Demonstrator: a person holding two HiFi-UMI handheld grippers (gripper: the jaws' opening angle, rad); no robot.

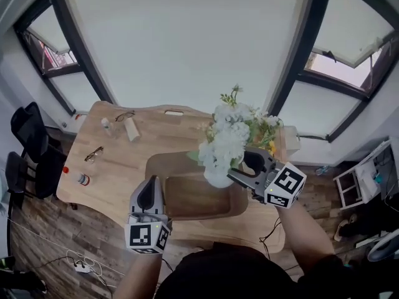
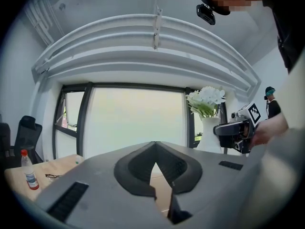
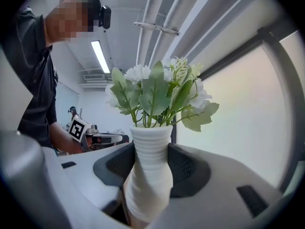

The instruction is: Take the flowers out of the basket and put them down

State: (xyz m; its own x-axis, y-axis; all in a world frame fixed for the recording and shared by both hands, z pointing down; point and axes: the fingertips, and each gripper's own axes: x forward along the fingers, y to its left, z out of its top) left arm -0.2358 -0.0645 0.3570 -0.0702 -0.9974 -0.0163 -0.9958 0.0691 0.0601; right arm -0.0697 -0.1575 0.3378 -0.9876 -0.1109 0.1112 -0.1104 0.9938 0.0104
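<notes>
A white ribbed vase (image 1: 218, 178) of white flowers (image 1: 227, 139) with green leaves hangs over the right end of the brown basket (image 1: 163, 161) on the wooden table. My right gripper (image 1: 240, 170) is shut on the vase; in the right gripper view the vase's neck (image 3: 150, 175) sits pinched between the jaws under the flowers (image 3: 157, 92). My left gripper (image 1: 149, 195) hovers at the basket's near left corner, shut and empty. The left gripper view looks over its closed jaws (image 2: 155, 163) at the vase (image 2: 206, 135) and the right gripper (image 2: 233, 130).
On the left of the table (image 1: 112, 185) lie two pairs of glasses (image 1: 93, 154), a small red-capped bottle (image 1: 81, 179) and a pale tube (image 1: 131, 129). A white box (image 1: 290, 142) stands at the right edge. Black chairs (image 1: 25, 136) stand left; cables and a power strip (image 1: 82, 267) are on the floor.
</notes>
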